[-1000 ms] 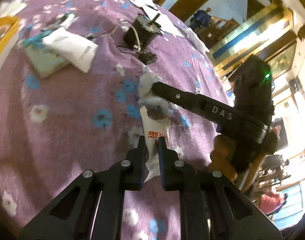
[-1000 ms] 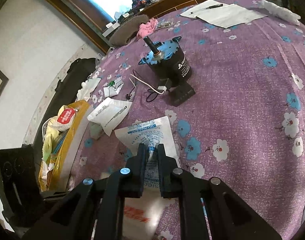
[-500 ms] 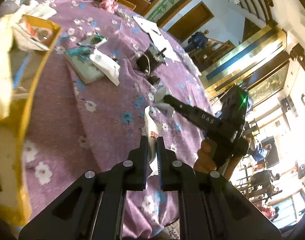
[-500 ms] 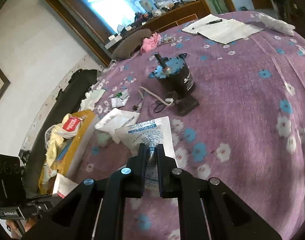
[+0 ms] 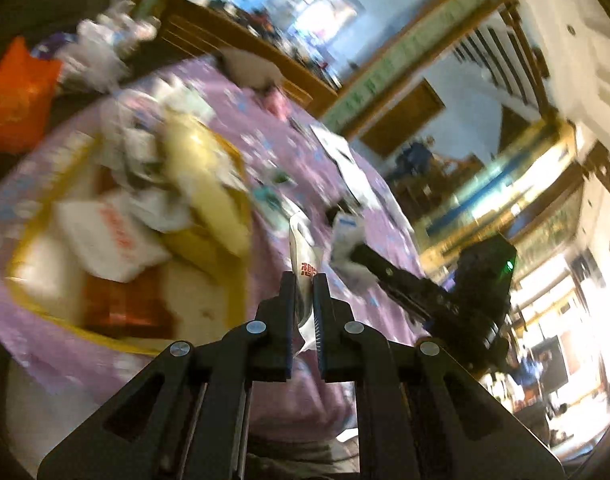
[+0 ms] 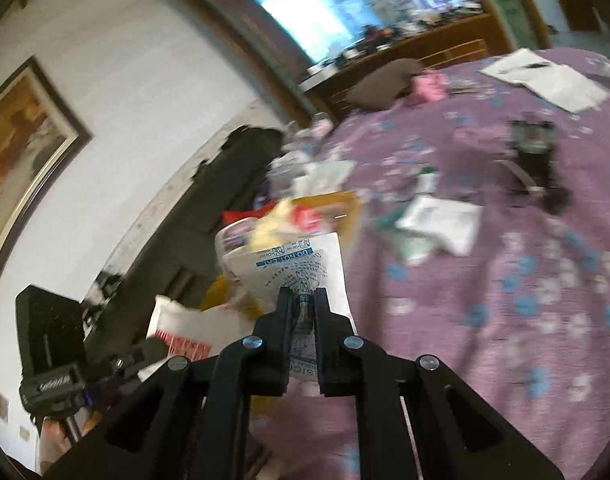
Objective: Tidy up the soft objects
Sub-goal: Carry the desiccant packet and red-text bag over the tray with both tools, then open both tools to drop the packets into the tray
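I am holding my left hand-held gripper (image 5: pixel 303 280) clamped on a thin white packet with red print (image 5: pixel 303 256), which is sticking up between the pads, clear of the cloth. My right hand-held gripper (image 6: pixel 303 294) is pinching a white sachet with blue print (image 6: pixel 301 264) at its lower end, and the sachet is fanning upward and hiding what lies straight ahead. In the left view the right hand-held gripper is reaching in from the right, just beside my packet. Beyond both tips a yellow box (image 5: pixel 225 216) is sitting on the desk (image 6: pixel 485 280), which is draped in a purple flowered cloth. The box is crowded with white bags and packets, one with red lettering (image 5: pixel 109 232). More white packets (image 6: pixel 441 220) are lying loose on the cloth to the right of the box, a dark motor with a wire (image 6: pixel 533 152) further off, and white papers (image 6: pixel 545 76) near the far edge. Much of this is blurring.
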The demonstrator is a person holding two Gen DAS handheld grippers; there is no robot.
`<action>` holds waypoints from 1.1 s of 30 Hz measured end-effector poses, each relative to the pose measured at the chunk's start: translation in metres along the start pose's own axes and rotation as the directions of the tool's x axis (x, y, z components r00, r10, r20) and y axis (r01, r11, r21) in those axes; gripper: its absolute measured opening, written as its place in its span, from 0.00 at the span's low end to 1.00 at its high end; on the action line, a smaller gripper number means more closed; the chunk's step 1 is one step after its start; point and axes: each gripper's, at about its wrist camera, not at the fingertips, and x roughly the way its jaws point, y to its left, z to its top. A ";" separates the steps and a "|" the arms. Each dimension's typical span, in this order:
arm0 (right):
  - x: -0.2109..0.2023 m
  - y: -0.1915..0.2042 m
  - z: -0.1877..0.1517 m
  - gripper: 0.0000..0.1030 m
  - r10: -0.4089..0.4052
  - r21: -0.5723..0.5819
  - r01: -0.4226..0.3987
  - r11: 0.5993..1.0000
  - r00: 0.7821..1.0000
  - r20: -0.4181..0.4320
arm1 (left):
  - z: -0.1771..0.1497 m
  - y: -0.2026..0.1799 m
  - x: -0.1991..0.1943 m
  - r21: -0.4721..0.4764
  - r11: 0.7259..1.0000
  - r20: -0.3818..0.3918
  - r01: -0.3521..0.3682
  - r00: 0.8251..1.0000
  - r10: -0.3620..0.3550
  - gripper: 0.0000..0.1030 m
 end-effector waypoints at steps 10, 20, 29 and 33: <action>0.066 0.061 -0.027 0.07 0.022 -0.124 -0.042 0.991 0.987 -0.157 | 0.016 0.068 -0.011 -0.105 0.990 0.021 -0.091 0.995 0.093 0.07; 0.108 0.062 -0.043 0.11 -0.112 -0.177 0.076 0.981 0.972 -0.206 | 0.012 0.078 0.010 -0.012 0.962 -0.024 -0.272 0.962 0.272 0.08; 0.097 0.053 -0.044 0.42 -0.026 -0.128 -0.001 0.992 0.978 -0.206 | 0.015 0.075 0.009 -0.025 0.935 0.001 -0.354 0.935 0.354 0.49; 0.081 0.057 -0.044 0.42 0.038 -0.140 -0.066 0.988 0.981 -0.191 | 0.010 0.057 0.001 0.003 0.931 0.046 -0.365 0.930 0.364 0.49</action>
